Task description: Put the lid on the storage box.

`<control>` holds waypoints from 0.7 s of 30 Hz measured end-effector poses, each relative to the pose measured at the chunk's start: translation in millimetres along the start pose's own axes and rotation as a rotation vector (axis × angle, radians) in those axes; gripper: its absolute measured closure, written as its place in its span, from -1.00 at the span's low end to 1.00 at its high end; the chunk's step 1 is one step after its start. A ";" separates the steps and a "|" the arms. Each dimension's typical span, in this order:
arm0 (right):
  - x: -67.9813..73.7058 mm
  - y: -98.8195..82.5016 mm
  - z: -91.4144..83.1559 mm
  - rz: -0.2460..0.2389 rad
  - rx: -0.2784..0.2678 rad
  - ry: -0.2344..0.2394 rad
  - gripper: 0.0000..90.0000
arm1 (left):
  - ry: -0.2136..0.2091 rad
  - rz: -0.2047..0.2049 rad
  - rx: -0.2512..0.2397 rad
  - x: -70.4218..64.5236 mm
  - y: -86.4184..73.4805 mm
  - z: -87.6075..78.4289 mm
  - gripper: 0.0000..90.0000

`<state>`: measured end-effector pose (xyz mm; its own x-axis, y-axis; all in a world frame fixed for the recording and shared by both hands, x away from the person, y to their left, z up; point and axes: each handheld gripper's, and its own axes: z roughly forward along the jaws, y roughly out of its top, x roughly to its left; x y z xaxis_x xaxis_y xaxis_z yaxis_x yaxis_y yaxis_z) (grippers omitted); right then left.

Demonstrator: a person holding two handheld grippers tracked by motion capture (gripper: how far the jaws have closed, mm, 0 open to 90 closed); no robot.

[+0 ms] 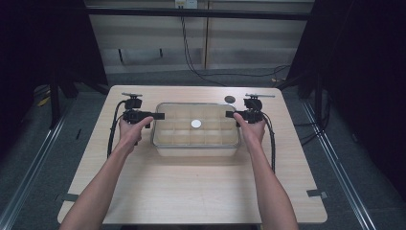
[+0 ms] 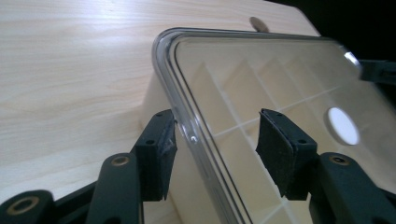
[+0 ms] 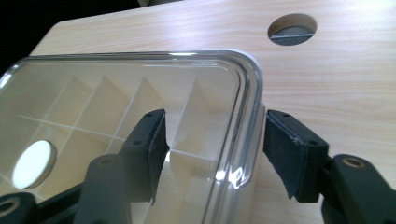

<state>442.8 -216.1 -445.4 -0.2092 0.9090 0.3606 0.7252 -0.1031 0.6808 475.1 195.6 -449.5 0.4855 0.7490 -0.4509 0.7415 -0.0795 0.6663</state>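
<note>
In the high view, the box (image 1: 197, 130) is sitting near the far edge of the table (image 1: 191, 191), midway between its side edges. I am holding my left gripper (image 1: 158, 116) at the box's left rim and my right gripper (image 1: 231, 114) at its right rim. I judge the box is set down and only backing off is left.

In the left gripper view, my jaws are standing apart astride the rim, one pad (image 2: 161, 149) just beside it.

In the right gripper view, my jaws are also standing apart around the rim, pads not pressing. A white disc (image 3: 31, 163) is lying inside, and a hole (image 3: 292, 29) is showing near the table's far edge.
</note>
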 end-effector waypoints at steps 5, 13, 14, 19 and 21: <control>-3.3 -1.5 -1.6 0.019 0.009 -0.002 -0.20 | -0.012 0.000 0.008 -3.6 -2.6 4.1 -0.03; -9.0 -2.5 -10.0 0.011 -0.024 0.025 -0.27 | -0.012 0.002 -0.018 -3.1 0.7 -8.1 -0.16; -9.2 -2.5 -15.6 -0.005 -0.032 0.028 -0.29 | -0.009 0.004 -0.019 -3.2 1.0 -11.1 -0.20; -9.9 -4.7 -30.2 -0.027 -0.049 0.035 -0.31 | 0.019 0.037 -0.026 -3.4 -1.2 -27.1 -0.26; -9.9 -5.8 -34.7 -0.027 -0.055 0.039 -0.31 | 0.021 0.047 -0.028 -3.8 -2.9 -30.9 -0.26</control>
<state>417.9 -238.5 -430.7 -0.2547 0.8953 0.3654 0.6822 -0.1014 0.7241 456.8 213.4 -431.4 0.5093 0.7585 -0.4067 0.7047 -0.0962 0.7030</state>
